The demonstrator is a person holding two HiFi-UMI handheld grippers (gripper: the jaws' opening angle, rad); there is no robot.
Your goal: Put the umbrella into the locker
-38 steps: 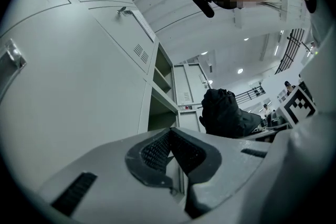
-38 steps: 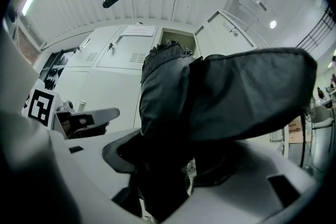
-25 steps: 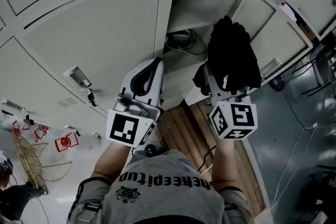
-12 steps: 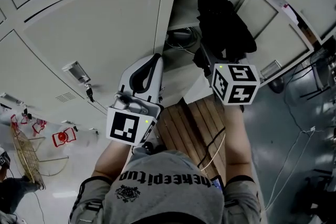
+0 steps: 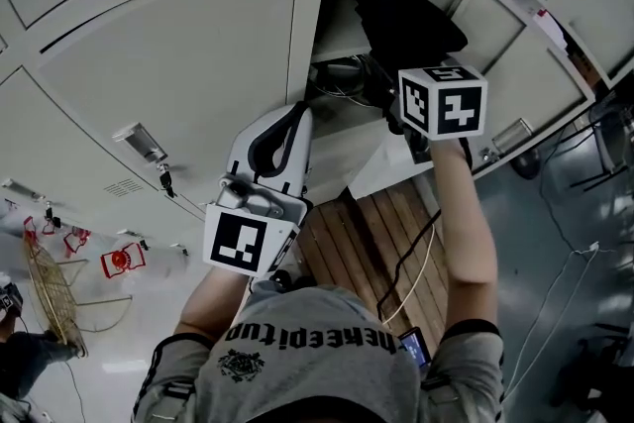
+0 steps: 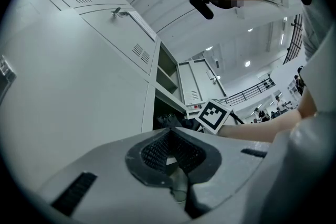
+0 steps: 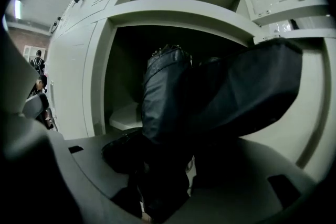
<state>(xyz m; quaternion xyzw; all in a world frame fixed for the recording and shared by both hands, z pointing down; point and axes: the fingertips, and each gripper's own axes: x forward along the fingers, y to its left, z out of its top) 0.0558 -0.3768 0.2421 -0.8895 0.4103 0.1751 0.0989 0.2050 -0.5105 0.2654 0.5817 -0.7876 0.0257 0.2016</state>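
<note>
Right gripper (image 7: 167, 176) is clamped on the black umbrella (image 7: 210, 92), at the open locker (image 7: 97, 60) mouth; it looks light, fabric limp, so grip its firm core. Left gripper (image 6: 169, 155) closed, empty.

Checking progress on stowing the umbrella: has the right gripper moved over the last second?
Yes. In the head view the right gripper, shut on the umbrella, has moved up-frame, toward the open locker.

Open locker compartment (image 5: 337, 20) at 12 o'clock. Umbrella (image 5: 408, 15) partly inside it, clamped between the right gripper (image 7: 165, 162) jaws. Cables (image 5: 342, 74) in the compartment at the umbrella's 8 o'clock. Left gripper (image 5: 287, 121) outside at 7 o'clock, before the closed door (image 5: 168, 64). Wooden slats (image 5: 371, 233) at 6 o'clock.
</note>
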